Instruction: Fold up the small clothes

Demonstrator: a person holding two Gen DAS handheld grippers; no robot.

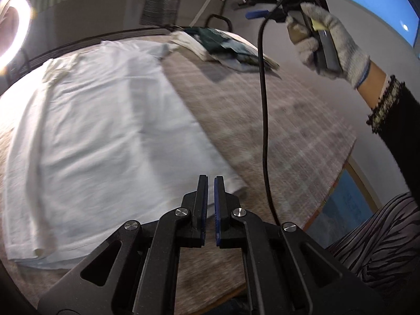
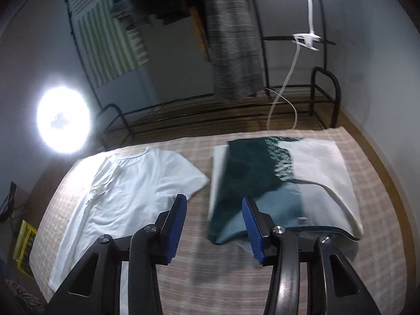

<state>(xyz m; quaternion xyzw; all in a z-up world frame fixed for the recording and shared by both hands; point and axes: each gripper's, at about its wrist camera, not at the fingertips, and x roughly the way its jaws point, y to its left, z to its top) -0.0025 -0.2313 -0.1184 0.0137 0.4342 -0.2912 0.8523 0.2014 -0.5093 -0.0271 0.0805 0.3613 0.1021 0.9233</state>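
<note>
A white T-shirt (image 1: 99, 131) lies flat on the checked table cover (image 1: 262, 120); it also shows in the right wrist view (image 2: 126, 191) at the left. My left gripper (image 1: 210, 181) is shut and empty, just above the shirt's near right corner. My right gripper (image 2: 214, 202) is open and empty, held above the table between the shirt and a pile of folded clothes (image 2: 283, 183). In the left wrist view the right gripper (image 1: 256, 14) is raised high at the upper right, held by a gloved hand (image 1: 330, 42). The pile (image 1: 225, 44) lies at the table's far end.
A black cable (image 1: 263, 120) hangs from the right gripper across the table. A ring light (image 2: 63, 120) glares at the left. A black metal rack (image 2: 236, 105) with hanging striped cloths (image 2: 233, 39) and a clip lamp (image 2: 307, 39) stands behind the table.
</note>
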